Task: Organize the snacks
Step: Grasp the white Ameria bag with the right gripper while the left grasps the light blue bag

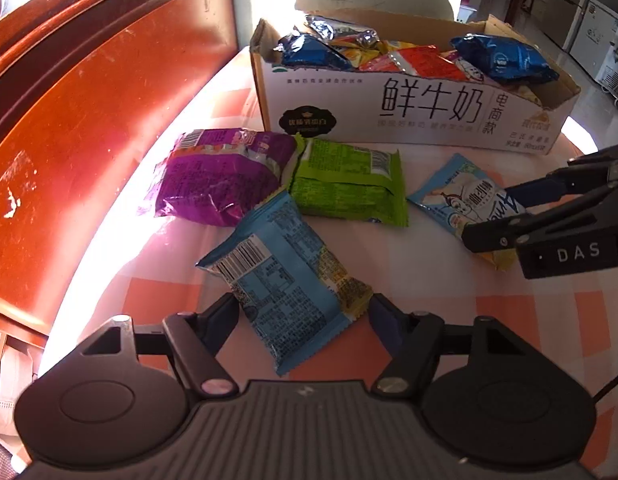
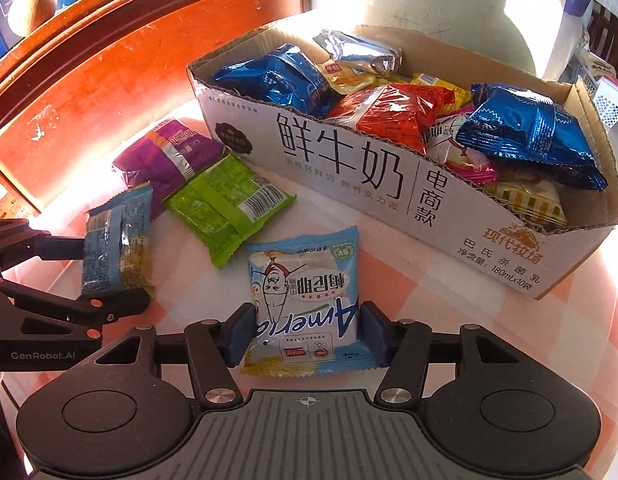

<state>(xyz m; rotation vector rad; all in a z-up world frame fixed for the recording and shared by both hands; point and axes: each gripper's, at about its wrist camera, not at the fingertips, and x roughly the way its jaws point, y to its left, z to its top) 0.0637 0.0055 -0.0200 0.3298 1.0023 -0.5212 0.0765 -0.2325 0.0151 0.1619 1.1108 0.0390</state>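
Snacks already fill your carton [image 2: 389, 184], but four remain on the tabletop [image 2: 429, 280]: both fingers pairs clamp blue packets [image 1: 285, 272], light-blue packet [image 2: 305, 300], leaving purple [image 1: 217, 176] and green [image 1: 345, 184].

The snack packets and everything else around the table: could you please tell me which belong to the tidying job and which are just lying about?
Part of the job:
- blue packet between the left gripper pads
- pale blue cartoon packet in the right gripper
- green packet
- purple packet
- cardboard box already holding snacks

Just lying about:
- red wooden furniture
- checked tablecloth
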